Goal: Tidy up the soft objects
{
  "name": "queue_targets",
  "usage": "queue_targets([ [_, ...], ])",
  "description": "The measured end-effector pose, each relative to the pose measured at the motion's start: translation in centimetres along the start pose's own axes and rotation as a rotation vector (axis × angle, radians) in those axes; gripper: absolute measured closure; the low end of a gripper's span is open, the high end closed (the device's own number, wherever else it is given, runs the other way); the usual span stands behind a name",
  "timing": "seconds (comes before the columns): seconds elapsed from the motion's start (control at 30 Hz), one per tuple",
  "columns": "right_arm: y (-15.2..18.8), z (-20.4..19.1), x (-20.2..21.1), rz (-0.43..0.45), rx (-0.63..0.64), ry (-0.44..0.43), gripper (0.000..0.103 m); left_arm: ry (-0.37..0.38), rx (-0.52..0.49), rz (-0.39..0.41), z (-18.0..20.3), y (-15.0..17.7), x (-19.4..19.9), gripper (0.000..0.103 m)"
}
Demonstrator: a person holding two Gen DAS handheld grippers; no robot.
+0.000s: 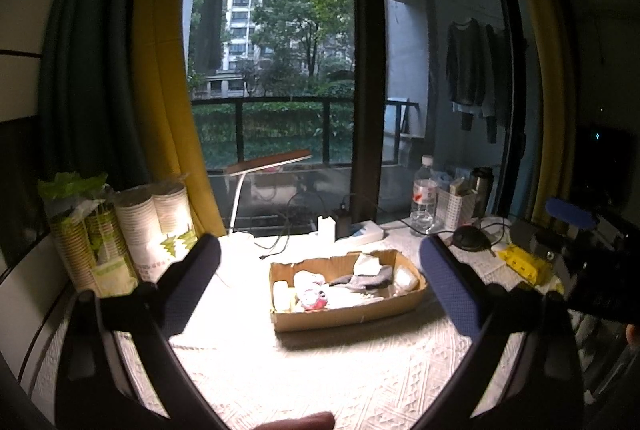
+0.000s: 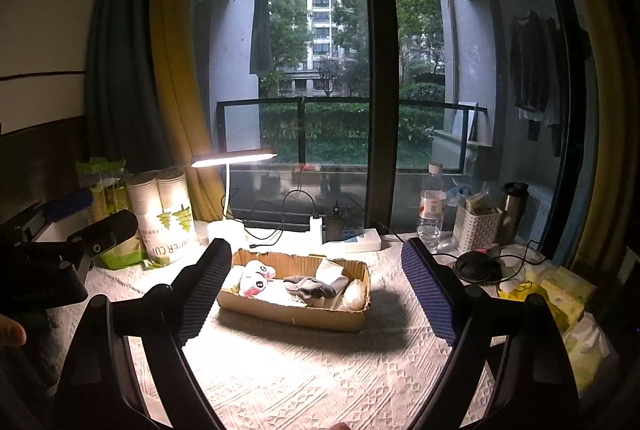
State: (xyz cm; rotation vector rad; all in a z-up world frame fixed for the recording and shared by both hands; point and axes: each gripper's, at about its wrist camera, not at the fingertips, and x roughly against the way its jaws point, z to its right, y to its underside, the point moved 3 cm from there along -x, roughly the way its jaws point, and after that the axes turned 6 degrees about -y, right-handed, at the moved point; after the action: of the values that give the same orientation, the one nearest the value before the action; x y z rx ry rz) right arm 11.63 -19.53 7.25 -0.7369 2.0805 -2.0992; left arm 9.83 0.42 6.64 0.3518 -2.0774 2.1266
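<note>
A shallow cardboard box (image 1: 352, 316) (image 2: 292, 314) sits mid-table under the lamp. In it lie a grey sock (image 1: 366, 279) (image 2: 312, 287), a white and pink plush toy (image 1: 310, 290) (image 2: 256, 280) and white soft items (image 1: 406, 278) (image 2: 356, 294). My left gripper (image 1: 320, 270) is open and empty, held back from the box, fingers either side. My right gripper (image 2: 316, 270) is open and empty, also short of the box. The right gripper's body shows at the right edge of the left wrist view (image 1: 592, 250). The left gripper's body shows at the left of the right wrist view (image 2: 60, 258).
A white desk lamp (image 2: 234, 158) stands behind the box. Stacks of paper cups (image 1: 156, 230) (image 2: 168, 218) stand left. A power strip (image 2: 352, 240), water bottle (image 1: 424, 196) (image 2: 432, 206), white basket (image 2: 478, 228), flask (image 2: 514, 208), black round device (image 2: 476, 266) and yellow packets (image 1: 520, 262) (image 2: 560, 294) sit right.
</note>
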Motion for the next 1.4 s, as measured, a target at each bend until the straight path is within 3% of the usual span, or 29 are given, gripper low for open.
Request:
queue_targets([
  [1.4, -0.23, -0.1, 0.28, -0.001, 0.007, -0.001, 0.014, -0.013, 0.0, -0.003, 0.03, 0.06, 0.1, 0.002],
])
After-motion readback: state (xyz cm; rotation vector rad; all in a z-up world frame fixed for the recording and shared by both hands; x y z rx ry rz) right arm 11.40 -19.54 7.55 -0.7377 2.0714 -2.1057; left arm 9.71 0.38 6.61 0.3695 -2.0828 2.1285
